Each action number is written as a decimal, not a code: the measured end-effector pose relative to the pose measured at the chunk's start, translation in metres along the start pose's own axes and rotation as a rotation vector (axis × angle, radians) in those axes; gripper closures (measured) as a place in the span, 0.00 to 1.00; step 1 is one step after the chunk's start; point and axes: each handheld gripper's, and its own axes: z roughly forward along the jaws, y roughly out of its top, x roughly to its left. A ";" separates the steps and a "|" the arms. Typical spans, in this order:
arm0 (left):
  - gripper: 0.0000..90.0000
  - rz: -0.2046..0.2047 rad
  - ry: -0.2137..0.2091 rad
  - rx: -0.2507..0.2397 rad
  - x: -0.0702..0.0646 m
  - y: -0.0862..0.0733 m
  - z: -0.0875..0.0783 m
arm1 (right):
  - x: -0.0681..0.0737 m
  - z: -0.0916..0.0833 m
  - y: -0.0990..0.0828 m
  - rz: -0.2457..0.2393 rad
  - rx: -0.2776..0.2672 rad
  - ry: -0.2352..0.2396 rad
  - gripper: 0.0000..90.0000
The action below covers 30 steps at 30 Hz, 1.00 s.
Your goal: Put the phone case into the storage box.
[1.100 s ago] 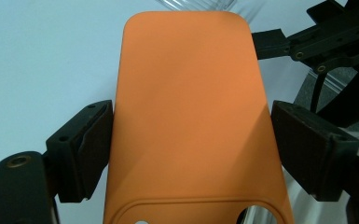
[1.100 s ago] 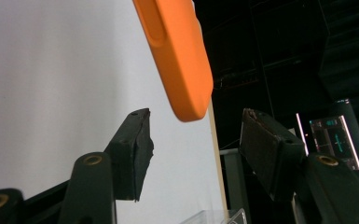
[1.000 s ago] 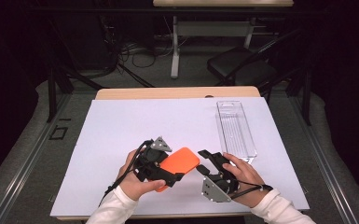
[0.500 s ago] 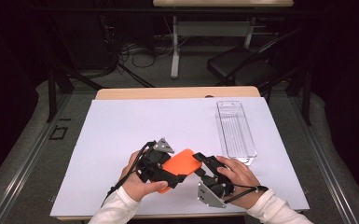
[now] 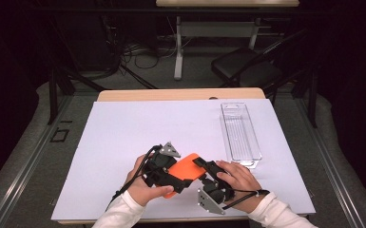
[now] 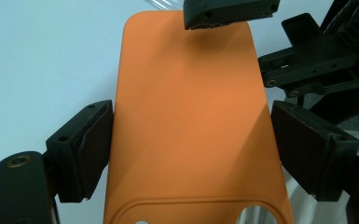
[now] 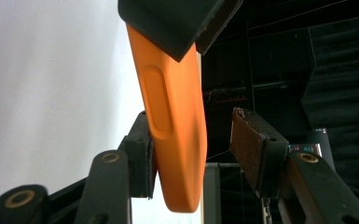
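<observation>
Phone case (image 5: pixel 186 169), orange, silicone-looking, held up off the tabletop (image 5: pixel 123 133) at its near middle, between the two hands. Long axis runs from near-left to far-right in the high view; in the left gripper view it runs straight away from the camera, camera cut-out end nearest.

Left hand-held gripper (image 6: pixel 186 149): clamped across the case's width, one pad on each long edge, about halfway along. That's the grip carrying it.

Right hand-held gripper (image 7: pixel 193 149): coming onto the case's far-right short end, across its thickness. Jaws have just been closing with the case end between them. Left pad touches the case's flat face; right pad still stands off with a visible gap. So not clamped yet. Side-button bump on the case edge shows in the right gripper view.

Key relation, my read: the case end is already inside the right jaws, edge-on, so the hand-off needs only more closing, not more reach.

Clear plastic tray (image 5: pixel 240 135) sits well apart on the far right of the tabletop, long axis near-to-far; right hand is the nearer one to it.

Writing: no brand, label or text readable on case, tray or grippers.
</observation>
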 end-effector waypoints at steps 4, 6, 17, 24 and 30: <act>0.18 0.002 -0.011 -0.004 -0.001 0.000 0.000 | 0.002 0.002 0.001 -0.005 -0.010 -0.002 0.61; 0.18 0.003 -0.020 -0.001 -0.002 0.001 0.000 | 0.003 0.003 0.001 -0.018 -0.016 -0.010 0.62; 0.18 0.007 -0.066 -0.019 -0.005 0.001 -0.003 | 0.003 0.006 0.002 -0.045 -0.013 -0.025 0.68; 0.18 0.007 -0.086 -0.024 -0.005 0.001 -0.004 | 0.005 0.007 0.001 -0.044 -0.022 -0.025 0.73; 0.18 -0.002 -0.099 -0.025 -0.004 0.001 -0.003 | 0.006 0.006 0.001 -0.059 -0.023 -0.040 0.80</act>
